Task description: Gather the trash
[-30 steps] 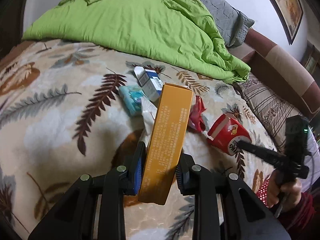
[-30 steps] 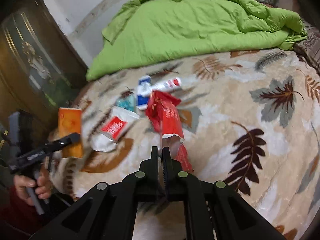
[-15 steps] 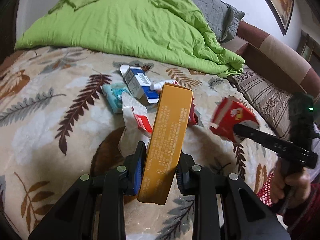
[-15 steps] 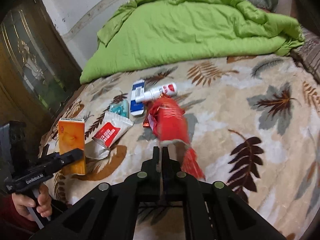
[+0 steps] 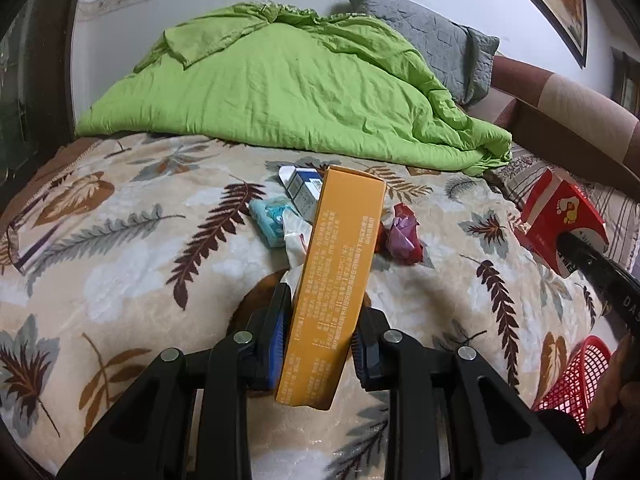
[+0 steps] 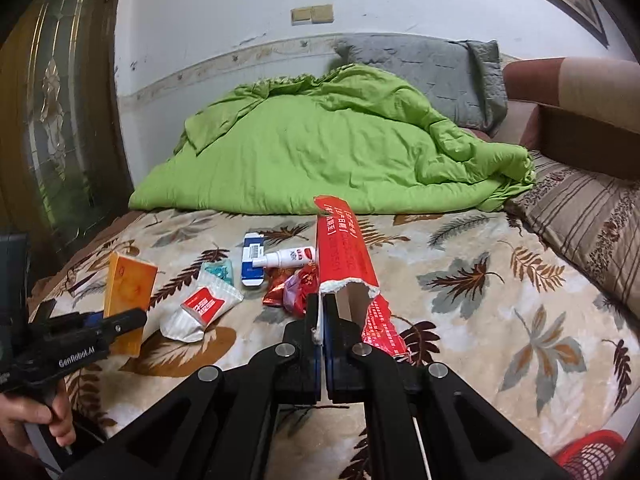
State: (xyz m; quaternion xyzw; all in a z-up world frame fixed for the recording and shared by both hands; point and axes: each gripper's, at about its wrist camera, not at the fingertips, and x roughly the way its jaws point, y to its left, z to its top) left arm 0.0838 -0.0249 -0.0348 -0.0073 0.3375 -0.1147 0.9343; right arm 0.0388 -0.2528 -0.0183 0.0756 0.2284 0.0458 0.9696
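Observation:
My left gripper (image 5: pixel 320 320) is shut on an orange box (image 5: pixel 340 264), held above the leaf-patterned bed cover; the box also shows in the right wrist view (image 6: pixel 128 296). My right gripper (image 6: pixel 321 320) is shut on the torn edge of a red carton (image 6: pixel 344 248), held above the bed; the carton shows at the right of the left wrist view (image 5: pixel 560 224). On the bed lie a blue-white box (image 6: pixel 252 260), a white tube (image 6: pixel 286 258), a teal packet (image 6: pixel 218 270), a white-red pouch (image 6: pixel 204 306) and a red crumpled wrapper (image 6: pixel 290 288).
A red mesh basket (image 5: pixel 576 376) sits low at the right, below the bed's edge; it also shows in the right wrist view (image 6: pixel 592 454). A green duvet (image 5: pixel 288 96) and grey pillow (image 5: pixel 436 40) lie at the back. A striped cushion (image 6: pixel 584 216) lies at the right.
Both grippers have risen and drawn back from the bed with their boxes. The red carton is lifted higher off the cover. The red basket has come into view.

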